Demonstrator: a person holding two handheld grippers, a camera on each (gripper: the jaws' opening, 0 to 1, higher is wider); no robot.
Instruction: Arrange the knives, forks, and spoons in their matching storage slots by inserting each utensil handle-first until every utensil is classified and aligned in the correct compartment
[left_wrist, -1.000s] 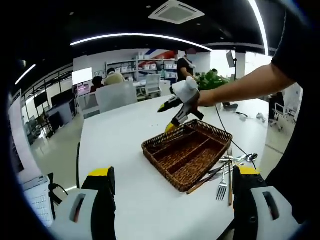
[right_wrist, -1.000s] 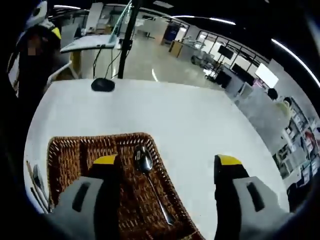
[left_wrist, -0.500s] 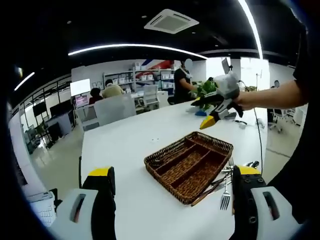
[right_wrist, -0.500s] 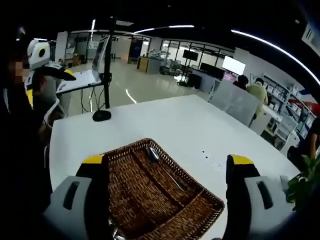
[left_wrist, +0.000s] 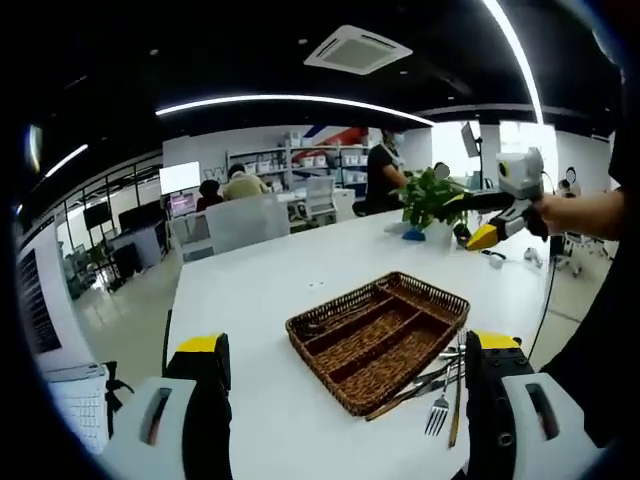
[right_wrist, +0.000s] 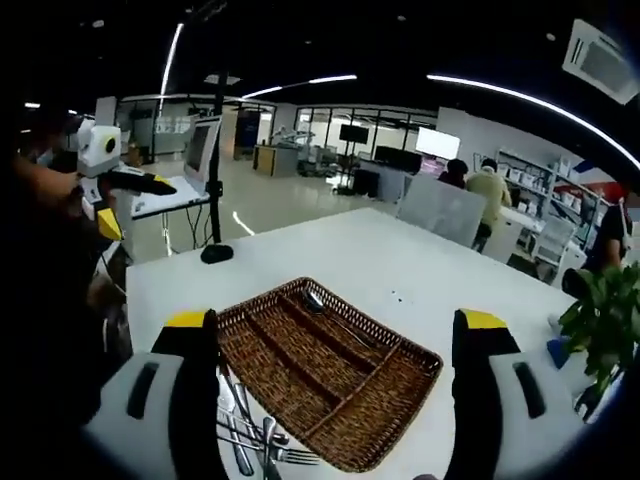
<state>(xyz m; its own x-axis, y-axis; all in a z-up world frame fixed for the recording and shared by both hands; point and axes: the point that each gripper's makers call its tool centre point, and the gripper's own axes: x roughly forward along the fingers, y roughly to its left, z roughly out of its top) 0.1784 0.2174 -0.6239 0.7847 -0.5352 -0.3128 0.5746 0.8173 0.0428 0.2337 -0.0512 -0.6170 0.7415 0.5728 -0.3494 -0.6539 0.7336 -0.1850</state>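
A brown wicker cutlery basket with three long slots lies on the white table. One spoon rests in its far slot, and the same spoon appears in the right gripper view. Several forks, knives and spoons lie loose on the table beside the basket, where they form a pile. My left gripper hovers open and empty short of the basket. My right gripper is open and empty, held high off to the side. The left gripper shows at the left.
A potted plant stands on the table's far side, also seen as the plant. A black round object sits near one table corner. Chairs, desks and seated people lie beyond the table.
My right gripper has lifted away from the basket and drawn back to the side, leaving the spoon in its slot. The left view has shifted only slightly.
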